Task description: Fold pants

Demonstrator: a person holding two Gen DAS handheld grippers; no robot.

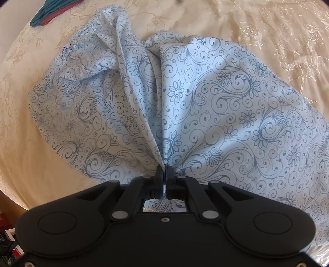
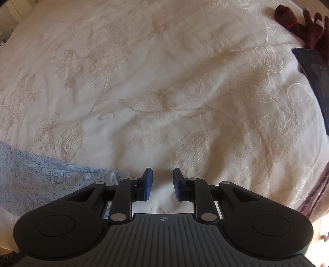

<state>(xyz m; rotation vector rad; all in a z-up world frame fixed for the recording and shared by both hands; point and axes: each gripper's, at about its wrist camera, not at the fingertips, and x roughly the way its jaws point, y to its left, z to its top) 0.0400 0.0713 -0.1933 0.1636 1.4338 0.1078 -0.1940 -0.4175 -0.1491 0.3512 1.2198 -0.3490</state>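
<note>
The pants [image 1: 185,106] are pale blue with a dark swirl-and-flower print. They lie bunched on a cream bedspread [image 1: 236,24], with folds running down to my left gripper [image 1: 164,171]. That gripper is shut on a pinch of the fabric at the pants' near edge. In the right wrist view only an edge of the pants [image 2: 41,176] shows, at the lower left. My right gripper [image 2: 162,176] stands open over the bare bedspread [image 2: 164,92], just right of that edge. Nothing is between its blue pads [image 2: 148,180].
Folded teal and red cloths [image 1: 51,12] lie at the far left corner of the bed. In the right wrist view a dark flat object [image 2: 314,78] and a maroon plush item [image 2: 304,26] sit at the right edge. The bed's edge drops away at lower left.
</note>
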